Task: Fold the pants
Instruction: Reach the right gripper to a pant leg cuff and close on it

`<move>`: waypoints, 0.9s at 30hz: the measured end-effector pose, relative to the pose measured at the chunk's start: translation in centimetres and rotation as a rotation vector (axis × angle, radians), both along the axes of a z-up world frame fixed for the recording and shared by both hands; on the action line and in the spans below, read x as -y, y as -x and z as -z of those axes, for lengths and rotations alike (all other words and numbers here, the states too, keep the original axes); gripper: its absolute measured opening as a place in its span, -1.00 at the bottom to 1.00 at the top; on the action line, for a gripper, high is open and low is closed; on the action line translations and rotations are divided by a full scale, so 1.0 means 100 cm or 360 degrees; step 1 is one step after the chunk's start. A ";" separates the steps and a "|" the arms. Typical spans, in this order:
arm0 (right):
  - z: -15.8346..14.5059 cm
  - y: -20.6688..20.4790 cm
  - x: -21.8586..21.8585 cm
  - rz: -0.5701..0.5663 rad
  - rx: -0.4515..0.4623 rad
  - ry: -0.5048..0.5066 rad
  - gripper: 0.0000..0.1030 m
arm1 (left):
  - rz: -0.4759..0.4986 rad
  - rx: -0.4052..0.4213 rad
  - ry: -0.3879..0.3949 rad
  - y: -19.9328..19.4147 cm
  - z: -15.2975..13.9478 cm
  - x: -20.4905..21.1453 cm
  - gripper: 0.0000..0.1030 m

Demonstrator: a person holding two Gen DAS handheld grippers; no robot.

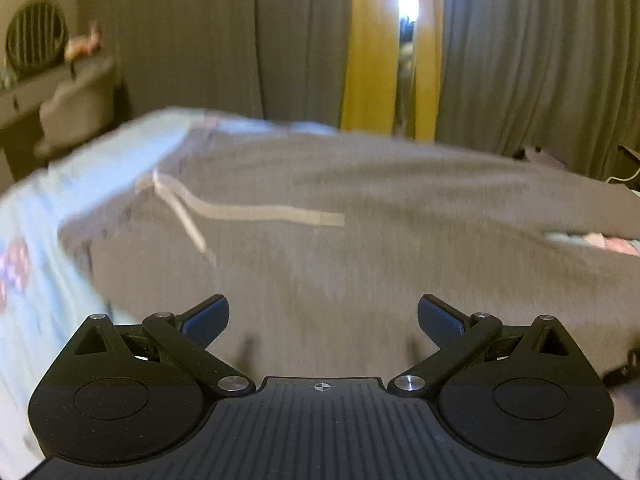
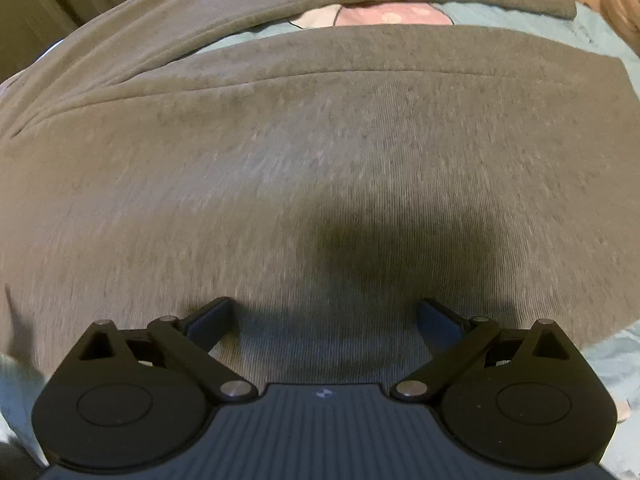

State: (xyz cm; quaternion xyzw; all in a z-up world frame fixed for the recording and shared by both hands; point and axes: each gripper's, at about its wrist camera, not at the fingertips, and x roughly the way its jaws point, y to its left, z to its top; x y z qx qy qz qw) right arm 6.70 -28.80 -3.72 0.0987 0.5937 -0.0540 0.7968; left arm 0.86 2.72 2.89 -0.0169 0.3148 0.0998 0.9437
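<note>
plainly, grey pants [image 1: 360,208] with a pale drawstring [image 1: 256,213] lie spread, seemingly flat, on the bed [image 1: 80,176]; left gripper [image 1: 323,316] and right gripper [image 2: 325,320] both gape, holding nothing.

Right tongs [image 2: 325,320] gape wide over gray pants [image 2: 280,152] — gripping nothing.

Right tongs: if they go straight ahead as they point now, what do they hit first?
Most likely the grey pants. The open right tongs hold nothing, and grey fabric fills the view ahead; their shadow suggests it is close, though depth is unclear.
</note>
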 end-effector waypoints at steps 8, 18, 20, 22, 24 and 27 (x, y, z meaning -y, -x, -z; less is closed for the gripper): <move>-0.044 -0.074 0.031 -0.0020 -0.0040 -0.0253 0.92 | -0.0280 0.0100 -0.0212 -0.064 0.019 -0.001 1.00; -0.058 -0.317 0.085 0.0425 0.0454 0.0057 -0.17 | -0.0376 0.0142 -0.0395 -0.081 0.057 -0.023 1.00; -0.042 -0.348 0.084 0.0506 0.0467 0.0053 -0.20 | -0.0359 0.0125 -0.0391 -0.087 0.066 -0.022 1.00; -0.025 -0.364 0.087 0.0624 0.0467 0.0089 -0.04 | -0.0341 0.0097 -0.0372 -0.089 0.074 -0.023 1.00; -0.008 -0.377 0.103 0.0828 0.0467 0.0068 -0.01 | -0.0337 0.0113 -0.0345 -0.088 0.075 -0.025 1.00; 0.011 -0.393 0.106 0.0905 0.0437 0.0074 0.02 | -0.0342 0.0125 -0.0260 -0.088 0.077 -0.032 1.00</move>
